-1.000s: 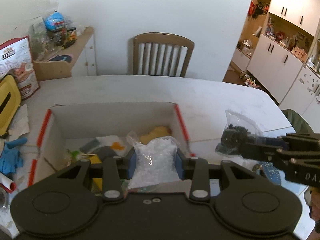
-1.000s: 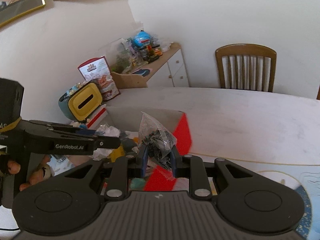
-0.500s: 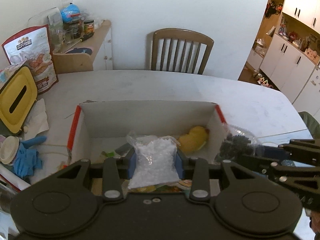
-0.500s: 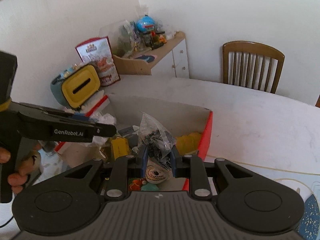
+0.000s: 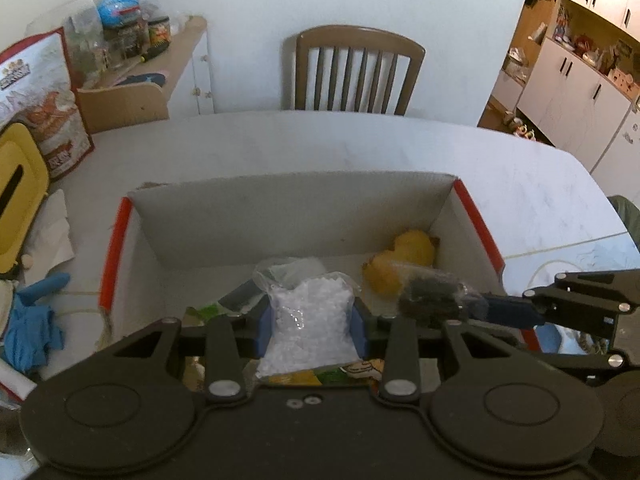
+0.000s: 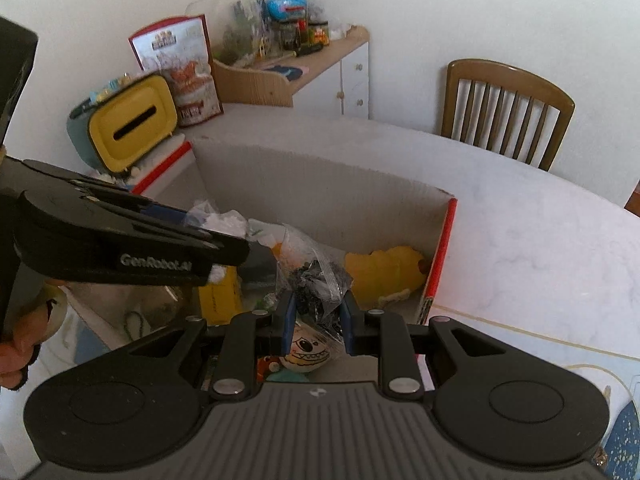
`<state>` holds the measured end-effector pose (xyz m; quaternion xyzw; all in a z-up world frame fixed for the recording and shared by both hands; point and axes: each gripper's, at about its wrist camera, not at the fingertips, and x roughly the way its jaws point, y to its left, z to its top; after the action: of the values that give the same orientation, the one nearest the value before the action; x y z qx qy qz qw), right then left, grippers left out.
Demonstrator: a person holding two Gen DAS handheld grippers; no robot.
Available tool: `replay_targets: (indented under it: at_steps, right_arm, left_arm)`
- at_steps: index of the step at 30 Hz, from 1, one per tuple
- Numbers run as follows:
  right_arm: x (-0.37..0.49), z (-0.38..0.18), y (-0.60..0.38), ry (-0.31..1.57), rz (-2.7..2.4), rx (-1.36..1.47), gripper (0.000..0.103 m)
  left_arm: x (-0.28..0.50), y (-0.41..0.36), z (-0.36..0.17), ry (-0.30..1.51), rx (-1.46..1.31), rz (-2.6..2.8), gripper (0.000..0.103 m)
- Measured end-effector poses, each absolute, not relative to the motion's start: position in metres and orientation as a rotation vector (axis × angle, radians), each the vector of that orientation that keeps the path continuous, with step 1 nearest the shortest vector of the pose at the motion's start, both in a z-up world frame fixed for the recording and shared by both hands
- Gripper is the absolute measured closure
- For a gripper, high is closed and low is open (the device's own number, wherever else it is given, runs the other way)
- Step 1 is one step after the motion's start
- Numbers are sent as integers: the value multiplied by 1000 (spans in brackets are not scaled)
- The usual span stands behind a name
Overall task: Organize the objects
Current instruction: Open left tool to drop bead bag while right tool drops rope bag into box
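My left gripper (image 5: 312, 330) is shut on a clear bag of white beads (image 5: 310, 320), held over the open cardboard box (image 5: 288, 208) with red edges. My right gripper (image 6: 317, 322) is shut on a clear bag of black pieces (image 6: 318, 294), also above the box. In the left wrist view the bag of black pieces (image 5: 432, 300) hangs at the box's right side, near a yellow duck toy (image 5: 404, 264). The same yellow duck toy (image 6: 384, 274) lies in the box's far right corner, with a cartoon-faced toy (image 6: 306, 354) and other items below.
The box stands on a white marble table (image 5: 360, 148). A yellow tissue holder (image 6: 132, 124), a snack bag (image 6: 180, 68) and blue gloves (image 5: 30, 320) lie to the left. A wooden chair (image 5: 352, 72) stands behind the table, and a cluttered side cabinet (image 5: 160, 68) lines the wall.
Both grippers moved with their bags from beside the box to above its inside. The bag of black pieces crossed the box's right wall; the bag of white beads is now centred over it.
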<state>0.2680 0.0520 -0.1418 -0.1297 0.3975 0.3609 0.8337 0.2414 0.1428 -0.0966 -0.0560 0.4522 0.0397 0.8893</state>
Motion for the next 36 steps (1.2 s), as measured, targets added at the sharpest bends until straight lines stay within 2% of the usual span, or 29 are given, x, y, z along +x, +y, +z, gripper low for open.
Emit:
replay_targets:
  at_steps: [17,36]
  right_arm:
    - [272,-169,74,888,773,-366,80]
    - [260,-166,64,905,816,-368,76]
  left_arm:
    - [258,140,-127,1016,-76,28,66]
    - [262,136,-138,1069,-90,28,64]
